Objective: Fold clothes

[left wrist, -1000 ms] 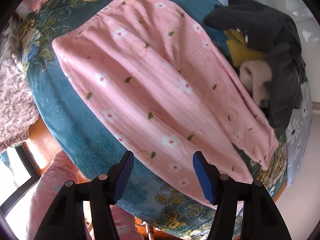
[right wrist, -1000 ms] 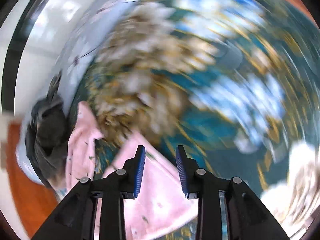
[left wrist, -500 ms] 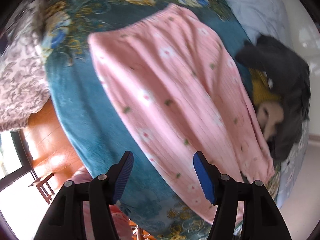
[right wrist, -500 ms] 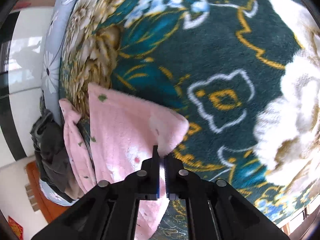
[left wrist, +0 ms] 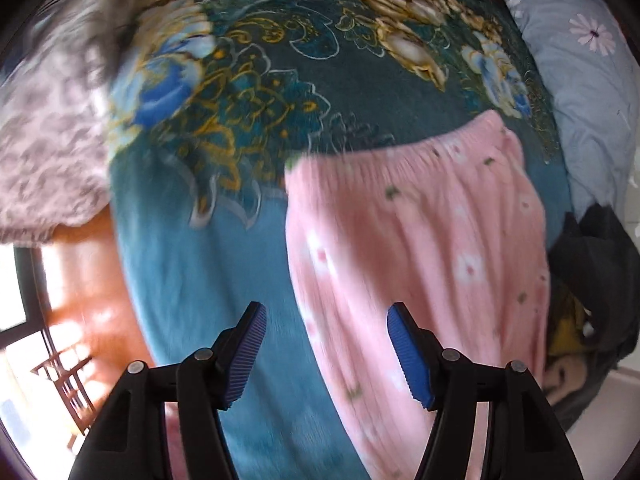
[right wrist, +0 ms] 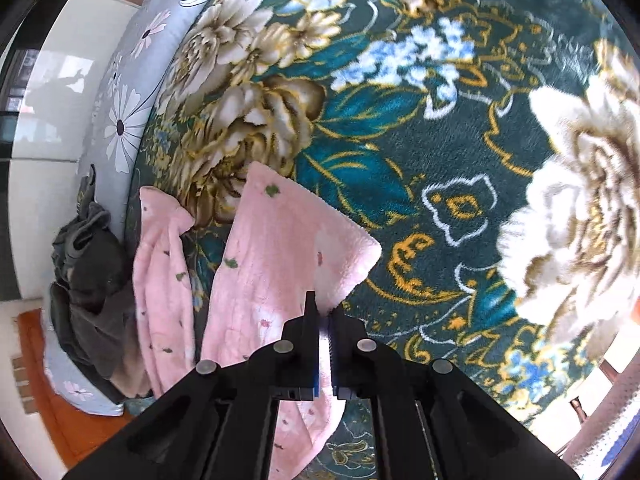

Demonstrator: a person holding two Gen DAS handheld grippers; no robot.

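Pinching the hem of one pant leg, your right gripper [right wrist: 325,314] has its fingers pressed together on the pink fleece, with a corner of that cuff standing up just beyond the fingertips. The pink pajama pants [left wrist: 420,248] lie flat on the teal floral blanket [left wrist: 248,120], and they carry small white flowers and green leaf marks. From your right wrist view you can see both legs: the one you hold, and the other leg running beside it toward the left edge of the bed, with a strip of blanket showing between them. Your left gripper [left wrist: 326,350] hangs over the other end of the garment with its blue fingers [left wrist: 408,354] spread and nothing between them; the left finger sits over bare blanket and the right finger over pink cloth, so the long side edge of the pants runs up between the two. The gathered elastic waistband [left wrist: 400,148] lies further up that view, well beyond the fingertips. A heap of dark grey clothes [left wrist: 592,272] with something yellow under it rests at the right side of the pants, touching or nearly touching their edge. A pale blue pillow with daisy prints [left wrist: 576,80] lies beyond the heap. A mauve patterned cloth [left wrist: 48,152] covers the blanket's left side, blurred in the left wrist view.
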